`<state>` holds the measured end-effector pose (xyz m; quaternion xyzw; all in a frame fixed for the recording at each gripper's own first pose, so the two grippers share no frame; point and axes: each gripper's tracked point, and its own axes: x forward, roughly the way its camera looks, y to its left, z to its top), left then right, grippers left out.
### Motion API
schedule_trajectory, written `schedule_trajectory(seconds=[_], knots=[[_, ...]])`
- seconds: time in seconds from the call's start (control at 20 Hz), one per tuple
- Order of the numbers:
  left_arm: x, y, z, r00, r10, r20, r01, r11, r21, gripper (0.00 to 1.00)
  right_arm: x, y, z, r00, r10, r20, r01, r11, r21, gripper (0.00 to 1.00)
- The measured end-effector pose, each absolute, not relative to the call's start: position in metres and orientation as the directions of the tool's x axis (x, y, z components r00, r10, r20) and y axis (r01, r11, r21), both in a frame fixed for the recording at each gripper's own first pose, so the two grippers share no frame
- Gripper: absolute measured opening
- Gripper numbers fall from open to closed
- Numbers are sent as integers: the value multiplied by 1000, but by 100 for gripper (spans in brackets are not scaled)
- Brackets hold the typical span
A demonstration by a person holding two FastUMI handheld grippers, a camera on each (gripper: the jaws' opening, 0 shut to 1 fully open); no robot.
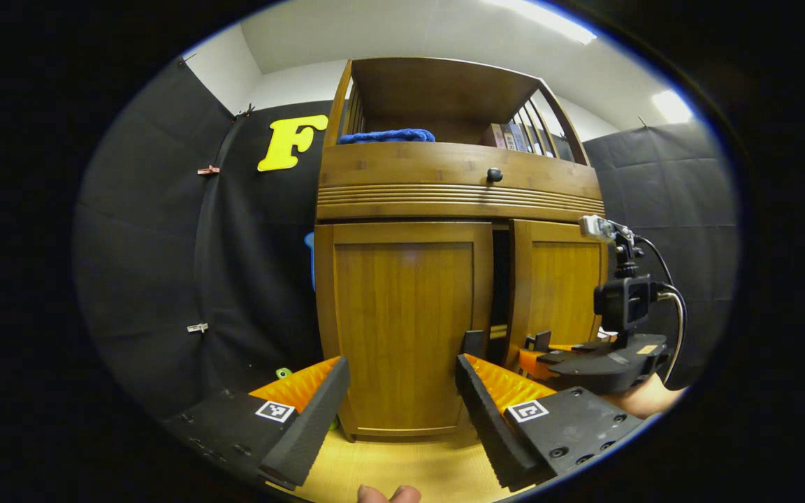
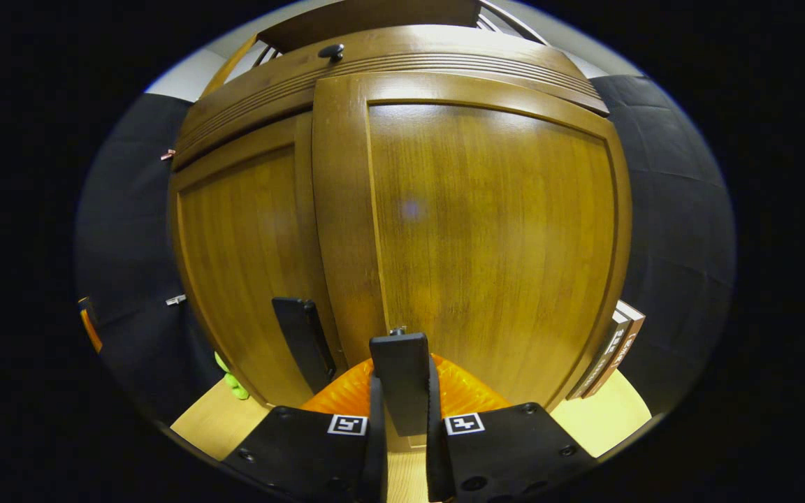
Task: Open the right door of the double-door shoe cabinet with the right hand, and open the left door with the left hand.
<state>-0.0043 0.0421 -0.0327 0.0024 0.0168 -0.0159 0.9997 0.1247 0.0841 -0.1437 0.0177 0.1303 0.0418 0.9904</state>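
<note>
Booth floor: one shoe cabinet (image 1: pixel 444 209), two doors; right door (image 2: pixel 486 237) ajar, right gripper (image 2: pixel 402 391) jaws pinched on it; left gripper (image 1: pixel 402 391) jaws wide, empty.

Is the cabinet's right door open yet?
Partly open: the right door stands ajar, a dark gap separating it from the shut left door.

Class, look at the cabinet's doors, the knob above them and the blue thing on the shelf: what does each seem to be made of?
Doors: wood, maybe bamboo, with fine vertical grain and a glossy varnish that reflects light. Knob: dark, round, slightly shiny; metal or plastic, unclear. Blue thing: soft fabric, likely a folded towel, with a fuzzy matte surface.
</note>
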Motion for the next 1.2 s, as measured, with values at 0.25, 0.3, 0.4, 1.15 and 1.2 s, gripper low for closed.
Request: schedule_trajectory(seconds=[0.25, 0.3, 0.4, 1.15, 1.2], knots=[[-18, 22, -25, 999, -31, -18, 32, 999, 10, 93, 83, 64, -139, 957, 119, -265, -105, 992, 66, 25], [-20, 17, -23, 999, -34, -18, 34, 999, 12, 93, 75, 59, -138, 956, 125, -266, -110, 991, 70, 26], [-25, 11, -23, 999, -35, -14, 35, 999, 17, 95, 57, 48, -135, 954, 134, -268, -118, 990, 76, 25], [-21, -76, -21, 998, -64, -3, 64, 998, 24, 93, -38, -127, -112, 956, 75, -282, -23, 983, 183, 20], [-19, -82, -22, 998, -70, -2, 70, 997, 24, 95, -39, -137, -110, 958, 74, -279, -26, 985, 172, 18]])
